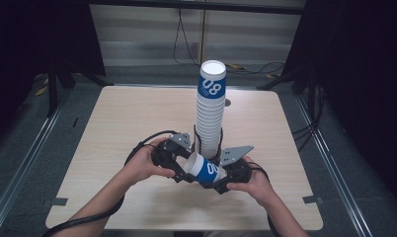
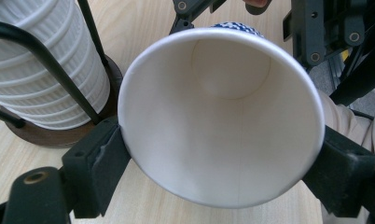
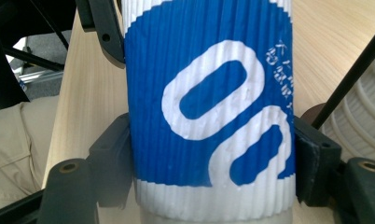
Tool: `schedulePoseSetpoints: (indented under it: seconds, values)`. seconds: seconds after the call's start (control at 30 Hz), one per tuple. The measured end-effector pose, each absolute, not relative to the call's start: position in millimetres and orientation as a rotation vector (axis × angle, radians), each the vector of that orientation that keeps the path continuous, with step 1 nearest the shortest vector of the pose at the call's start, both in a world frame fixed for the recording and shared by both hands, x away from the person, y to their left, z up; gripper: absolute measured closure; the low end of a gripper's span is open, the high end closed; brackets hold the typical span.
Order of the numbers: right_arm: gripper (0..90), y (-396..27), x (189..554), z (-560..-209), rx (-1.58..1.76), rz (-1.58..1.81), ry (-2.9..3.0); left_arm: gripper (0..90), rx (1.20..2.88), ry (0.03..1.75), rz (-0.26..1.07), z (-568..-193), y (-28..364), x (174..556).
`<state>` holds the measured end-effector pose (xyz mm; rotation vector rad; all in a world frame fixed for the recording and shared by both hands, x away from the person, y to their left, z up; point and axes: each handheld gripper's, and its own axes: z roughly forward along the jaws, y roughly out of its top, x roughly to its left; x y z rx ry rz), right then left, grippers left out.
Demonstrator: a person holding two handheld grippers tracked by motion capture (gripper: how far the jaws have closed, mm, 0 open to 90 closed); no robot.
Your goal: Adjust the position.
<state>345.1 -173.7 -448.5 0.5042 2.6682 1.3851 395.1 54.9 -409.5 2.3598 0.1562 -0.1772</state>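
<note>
Here, low in the middle of the high view, a single blue-and-white paper cup (image 1: 205,169) lies tipped on its side, off the tall cup stack (image 1: 210,111) on its wire holder (image 1: 205,139) just behind it. So one cup appears to be free of the stack, while many stacked cups remain. The left gripper (image 1: 182,173) pinches the cup's rim from both sides, the open mouth facing its camera. The right gripper (image 1: 217,183) clamps the ribbed blue body near the base. Both sets of jaws press on the cup above the table (image 1: 122,123).
</note>
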Motion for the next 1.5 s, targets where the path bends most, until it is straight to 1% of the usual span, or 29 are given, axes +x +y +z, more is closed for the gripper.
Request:
schedulePoseSetpoints:
  seconds: [0.37, 0.47, 0.5, 0.53, 0.77, 1.0, 1.13, 1.5]
  values:
    - [26.5, -170, 344, -448, 0.493, 1.375, 2.665, 17.0, 2.398, 0.174, -0.172, -404, 55, 393]
    - [25.3, -169, 344, -448, 0.476, 1.338, 2.668, 17.1, 2.407, 0.164, -0.164, -402, 55, 394]
    - [25.0, -168, 344, -449, 0.475, 1.337, 2.671, 17.1, 2.435, 0.163, -0.150, -400, 56, 395]
    - [24.5, -168, 344, -449, 0.477, 1.339, 2.672, 17.3, 2.418, 0.175, -0.152, -401, 57, 394]
    - [23.0, -168, 344, -450, 0.486, 1.334, 2.675, 18.5, 2.445, 0.189, -0.153, -401, 60, 394]
    - [22.1, -167, 344, -451, 0.485, 1.338, 2.679, 18.7, 2.503, 0.183, -0.121, -398, 61, 394]
    - [20.0, -166, 344, -453, 0.502, 1.331, 2.684, 18.7, 2.543, 0.177, -0.104, -396, 60, 393]
    - [17.3, -165, 344, -455, 0.537, 1.343, 2.674, 18.7, 2.596, 0.168, -0.073, -397, 55, 390]
